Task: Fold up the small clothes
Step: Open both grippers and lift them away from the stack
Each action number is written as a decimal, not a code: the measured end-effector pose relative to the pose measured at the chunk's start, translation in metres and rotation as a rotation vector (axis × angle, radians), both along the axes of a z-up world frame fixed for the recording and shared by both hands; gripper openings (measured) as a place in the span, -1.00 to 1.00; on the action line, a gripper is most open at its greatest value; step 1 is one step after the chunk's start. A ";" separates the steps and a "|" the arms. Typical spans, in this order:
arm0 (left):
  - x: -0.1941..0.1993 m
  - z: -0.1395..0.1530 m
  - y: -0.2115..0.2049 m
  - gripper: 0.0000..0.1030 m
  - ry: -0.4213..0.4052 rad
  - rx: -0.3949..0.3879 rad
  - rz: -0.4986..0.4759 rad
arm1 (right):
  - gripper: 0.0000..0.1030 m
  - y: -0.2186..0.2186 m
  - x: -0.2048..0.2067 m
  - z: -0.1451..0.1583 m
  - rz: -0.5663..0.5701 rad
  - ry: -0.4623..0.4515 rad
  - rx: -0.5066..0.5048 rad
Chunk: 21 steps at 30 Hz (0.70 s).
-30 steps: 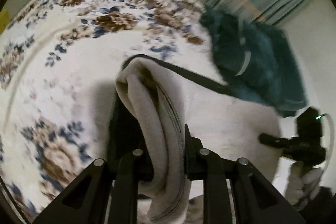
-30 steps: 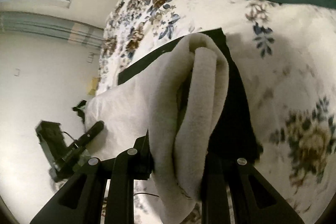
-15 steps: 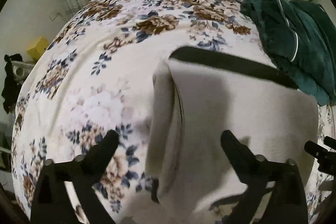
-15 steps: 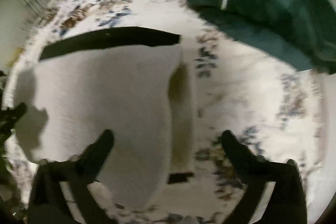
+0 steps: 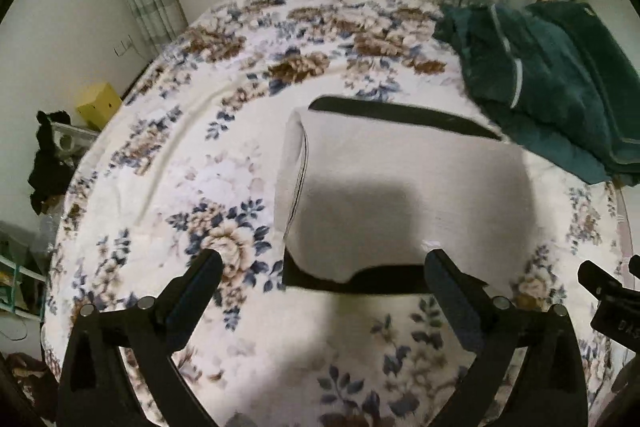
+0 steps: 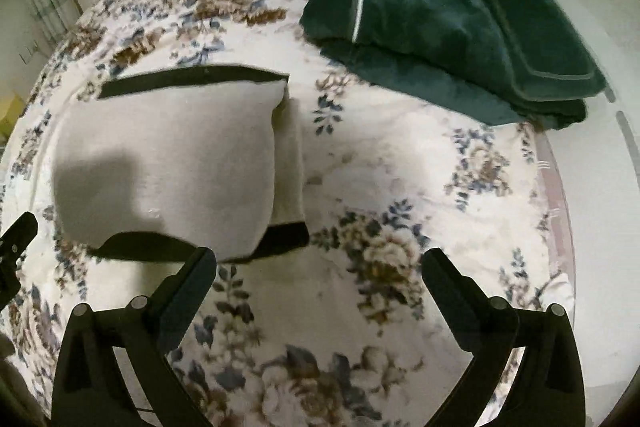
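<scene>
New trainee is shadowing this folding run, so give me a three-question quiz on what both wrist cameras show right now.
1. True or false: the left gripper is clamped on the cream fleece garment with black trim.
2. Which item lies beyond the cream garment, toward the curtains? A) yellow box B) dark green folded fleece garment C) pillow
3. Fill in: the cream garment lies folded on the ____-patterned bedspread.

Key
1. False: both fingers stand wide apart, short of the cloth; the right gripper is likewise open.
2. B
3. floral
</scene>
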<state>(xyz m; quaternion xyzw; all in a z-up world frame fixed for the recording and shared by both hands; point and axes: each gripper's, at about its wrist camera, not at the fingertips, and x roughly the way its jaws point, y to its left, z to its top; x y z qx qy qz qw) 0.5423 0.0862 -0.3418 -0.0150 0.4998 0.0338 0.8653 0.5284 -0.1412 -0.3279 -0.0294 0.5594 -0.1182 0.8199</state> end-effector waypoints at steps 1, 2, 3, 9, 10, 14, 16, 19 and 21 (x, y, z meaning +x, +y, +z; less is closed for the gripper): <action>-0.008 0.011 -0.002 1.00 -0.010 0.001 -0.004 | 1.00 0.002 -0.007 0.011 0.006 -0.009 -0.001; -0.020 0.027 -0.004 1.00 -0.027 0.002 -0.006 | 1.00 0.002 -0.021 0.030 0.008 -0.032 -0.007; -0.027 0.037 -0.005 1.00 -0.038 0.004 -0.006 | 1.00 0.003 -0.031 0.044 0.011 -0.045 -0.013; -0.093 0.116 -0.013 1.00 -0.123 0.000 -0.007 | 1.00 0.013 -0.106 0.147 0.043 -0.173 -0.036; -0.104 0.127 -0.015 1.00 -0.133 -0.003 -0.005 | 1.00 0.014 -0.117 0.162 0.045 -0.194 -0.043; -0.150 0.173 -0.022 1.00 -0.183 -0.001 -0.003 | 1.00 0.014 -0.178 0.228 0.048 -0.278 -0.029; -0.174 0.194 -0.024 1.00 -0.207 -0.005 0.000 | 1.00 0.015 -0.203 0.252 0.049 -0.305 -0.036; -0.201 0.218 -0.024 1.00 -0.234 0.004 0.010 | 1.00 0.012 -0.250 0.291 0.057 -0.352 -0.019; -0.222 0.235 -0.024 1.00 -0.257 0.010 0.020 | 1.00 0.013 -0.273 0.309 0.073 -0.372 -0.013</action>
